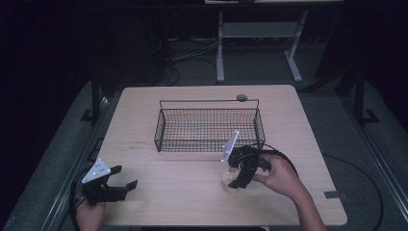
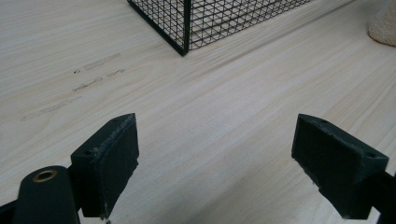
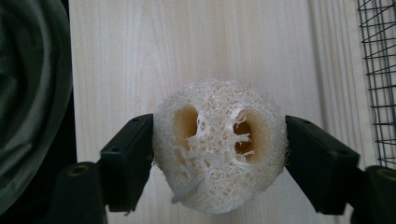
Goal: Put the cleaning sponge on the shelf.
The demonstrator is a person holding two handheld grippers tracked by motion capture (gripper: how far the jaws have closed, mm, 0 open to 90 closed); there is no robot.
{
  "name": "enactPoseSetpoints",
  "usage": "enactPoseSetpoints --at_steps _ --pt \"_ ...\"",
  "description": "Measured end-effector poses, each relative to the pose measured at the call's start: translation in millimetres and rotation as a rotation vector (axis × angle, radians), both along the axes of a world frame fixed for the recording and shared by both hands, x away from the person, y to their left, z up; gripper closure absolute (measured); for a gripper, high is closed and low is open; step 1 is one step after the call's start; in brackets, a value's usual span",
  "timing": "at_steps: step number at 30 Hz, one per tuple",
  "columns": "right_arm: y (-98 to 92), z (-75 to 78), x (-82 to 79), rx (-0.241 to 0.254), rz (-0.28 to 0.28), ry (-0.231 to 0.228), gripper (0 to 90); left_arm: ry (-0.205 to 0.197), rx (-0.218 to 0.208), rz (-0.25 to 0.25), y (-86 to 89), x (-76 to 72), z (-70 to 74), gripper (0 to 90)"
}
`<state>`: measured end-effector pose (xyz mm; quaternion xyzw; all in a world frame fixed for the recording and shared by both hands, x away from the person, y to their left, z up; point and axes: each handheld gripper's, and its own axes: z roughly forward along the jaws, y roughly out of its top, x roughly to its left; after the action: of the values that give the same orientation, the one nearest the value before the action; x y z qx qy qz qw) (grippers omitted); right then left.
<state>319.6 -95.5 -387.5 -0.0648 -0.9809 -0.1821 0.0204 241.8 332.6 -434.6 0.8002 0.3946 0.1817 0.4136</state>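
- Right gripper (image 1: 239, 174): it points down at the near right part of the table (image 1: 144, 202), in front of the wire basket (image 1: 209, 128). In the right gripper view its jaws are drawn in on both sides of the loofah piece (image 3: 219, 145), pads touching the fibre. I judge this a grip on a soft thing, not a firm clamp.
- Loofah piece: a pale, round, fibrous slice with two hollow channels, cut face up towards the camera. It sits at the tabletop between the jaws, near the basket's right front corner and apart from the basket.
- Left gripper (image 1: 122, 179): at the near left edge of the table, jaws spread wide over bare wood with nothing between them, well apart from the loofah piece.
- Risk, slip: the loofah piece is springy and rounded where the pads meet it. A light squeeze could let it roll or squirt out on lifting.
- Risk, crushing: a harder squeeze could collapse the hollow channels and tear loose strands.
- Risk, snagging: loose fibres hang at its lower edge and could catch on the basket's mesh or rim if the carry is low.
- Risk, collision: the basket wall stands close, so a low swing could knock it.
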Motion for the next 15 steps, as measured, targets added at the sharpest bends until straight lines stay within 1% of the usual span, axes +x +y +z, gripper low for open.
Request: enactPoseSetpoints --at_steps 3,13,15 --pt "-0.1 -0.5 0.7 -0.001 -0.003 0.009 28.3 0.001 0.001 -0.002 0.1 0.2 -0.1 13.7" --pt "-1.2 2.7 -0.7 0.016 0.017 0.013 29.0 0.005 -0.001 -0.002 -0.8 0.0 -0.2 13.7" --pt "-0.9 3.4 -0.6 0.009 0.016 0.011 29.0 0.005 0.000 -0.001 -0.8 0.1 -0.3 13.7"
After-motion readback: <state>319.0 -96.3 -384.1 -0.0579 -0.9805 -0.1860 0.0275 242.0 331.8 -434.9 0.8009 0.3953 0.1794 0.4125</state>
